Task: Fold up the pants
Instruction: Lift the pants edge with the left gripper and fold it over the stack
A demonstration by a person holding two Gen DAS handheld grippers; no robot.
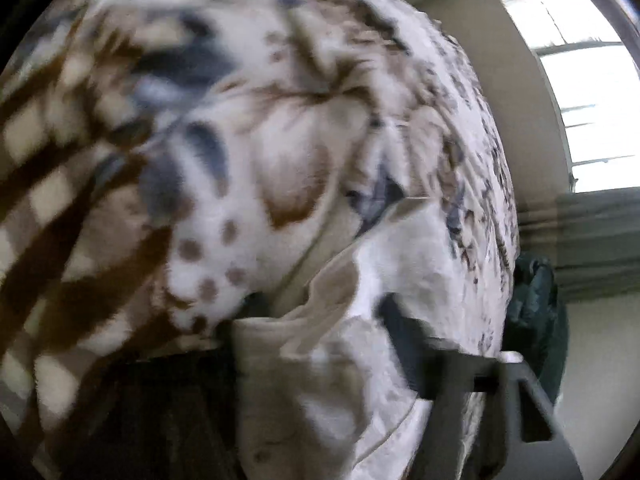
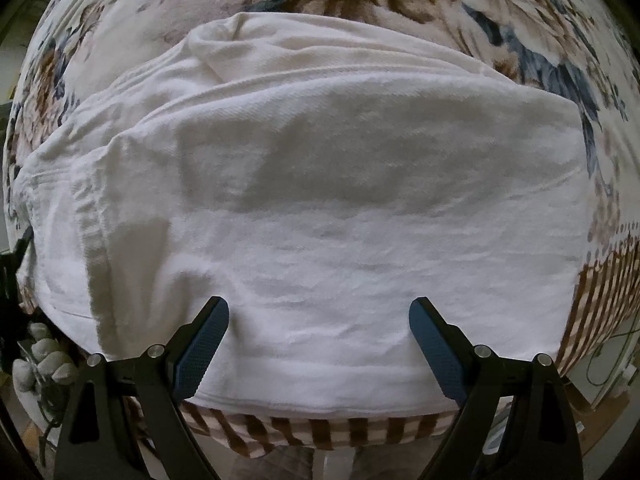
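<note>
Floral blanket (image 2: 520, 32) under white pants (image 2: 320, 200); right gripper (image 2: 319, 316) gapes wide, empty; left gripper (image 1: 320, 344) seemingly pinches cloth, grip unclear; I'd carry that edge over squarely.

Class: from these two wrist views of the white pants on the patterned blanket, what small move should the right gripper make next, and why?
Probably lower the right gripper and close on the near edge of the pants: its jaws are wide open and empty above that edge, while the left gripper seems already in the cloth.
</note>
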